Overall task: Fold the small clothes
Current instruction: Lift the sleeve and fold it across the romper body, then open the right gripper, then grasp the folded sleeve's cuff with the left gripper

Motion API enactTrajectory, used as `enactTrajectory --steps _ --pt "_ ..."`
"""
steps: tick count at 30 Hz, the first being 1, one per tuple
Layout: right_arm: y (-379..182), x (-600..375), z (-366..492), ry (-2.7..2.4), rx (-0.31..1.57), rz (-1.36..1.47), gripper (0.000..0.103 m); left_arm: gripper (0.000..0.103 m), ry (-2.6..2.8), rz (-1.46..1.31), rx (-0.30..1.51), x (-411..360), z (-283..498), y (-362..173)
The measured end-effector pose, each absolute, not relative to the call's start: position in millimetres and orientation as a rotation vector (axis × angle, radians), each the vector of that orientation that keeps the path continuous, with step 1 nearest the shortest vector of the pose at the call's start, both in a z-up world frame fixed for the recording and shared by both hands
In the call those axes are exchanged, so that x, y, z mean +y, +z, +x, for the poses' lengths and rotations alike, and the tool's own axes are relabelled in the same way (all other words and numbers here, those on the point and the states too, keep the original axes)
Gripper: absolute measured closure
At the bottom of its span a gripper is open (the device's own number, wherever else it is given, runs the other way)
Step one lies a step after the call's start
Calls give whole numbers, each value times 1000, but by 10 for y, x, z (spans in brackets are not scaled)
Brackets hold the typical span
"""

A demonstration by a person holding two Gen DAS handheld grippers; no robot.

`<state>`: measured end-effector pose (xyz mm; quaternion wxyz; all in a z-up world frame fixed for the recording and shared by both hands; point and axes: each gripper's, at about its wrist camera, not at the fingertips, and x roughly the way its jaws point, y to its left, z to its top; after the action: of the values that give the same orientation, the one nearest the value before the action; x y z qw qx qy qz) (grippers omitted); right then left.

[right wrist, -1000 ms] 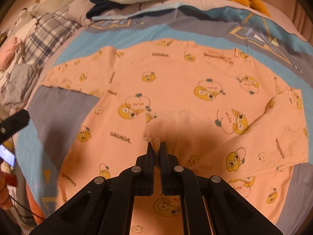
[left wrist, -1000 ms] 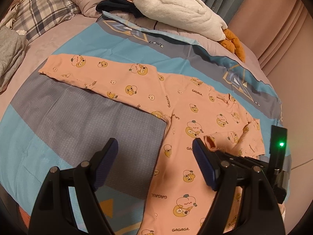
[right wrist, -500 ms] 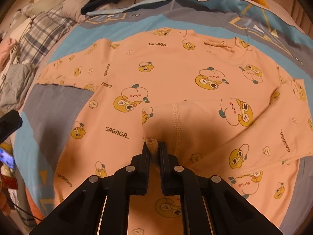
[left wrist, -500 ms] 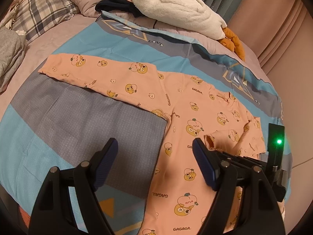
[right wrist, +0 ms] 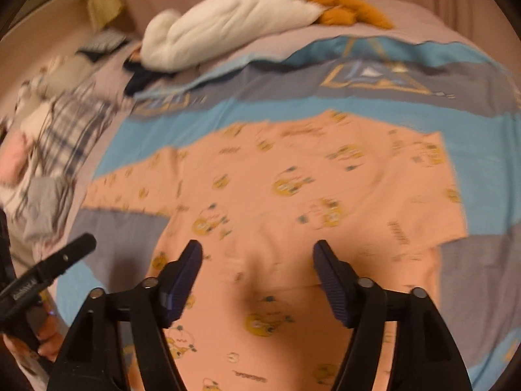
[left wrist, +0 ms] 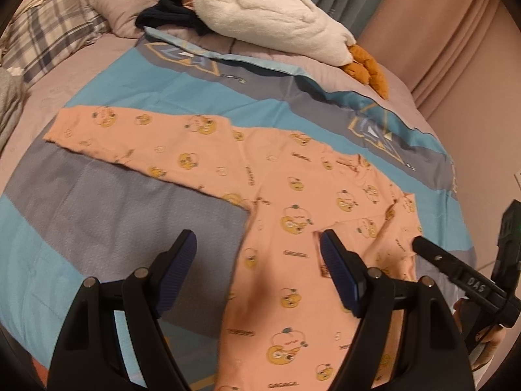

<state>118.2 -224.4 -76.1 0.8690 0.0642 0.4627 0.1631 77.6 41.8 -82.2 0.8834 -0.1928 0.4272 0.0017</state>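
Observation:
A small peach long-sleeved top point(left wrist: 293, 202) with yellow cartoon prints lies flat on the bed. Its left sleeve point(left wrist: 136, 130) stretches out to the left. Its right sleeve point(right wrist: 374, 244) is folded in across the body. My left gripper point(left wrist: 257, 260) is open and empty, hovering above the top's left side near the armpit. My right gripper point(right wrist: 257, 270) is open and empty above the folded sleeve; this view is blurred. The right gripper also shows at the right of the left wrist view point(left wrist: 456, 270).
The top lies on a blue and grey bedspread point(left wrist: 97, 215). A white plush duck point(left wrist: 276, 19) and dark clothes point(left wrist: 169, 16) lie at the head of the bed. Plaid pillows point(left wrist: 49, 39) and a grey garment point(right wrist: 42, 202) sit at the left.
My right gripper has opened, let go of the sleeve cuff it pinched, and pulled back and up. The sleeve now lies folded over the body. My left gripper stayed open.

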Motion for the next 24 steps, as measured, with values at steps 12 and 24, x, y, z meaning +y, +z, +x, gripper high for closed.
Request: enactTrajectory --steps 12,24 --pt "-890 -3097 1089 102 952 309 22 25 -241 -465 1024 -270 1303 -1376" --pt "-1074 -3477 978 16 963 391 22 29 -327 -571 1058 -449 1394 -1745"
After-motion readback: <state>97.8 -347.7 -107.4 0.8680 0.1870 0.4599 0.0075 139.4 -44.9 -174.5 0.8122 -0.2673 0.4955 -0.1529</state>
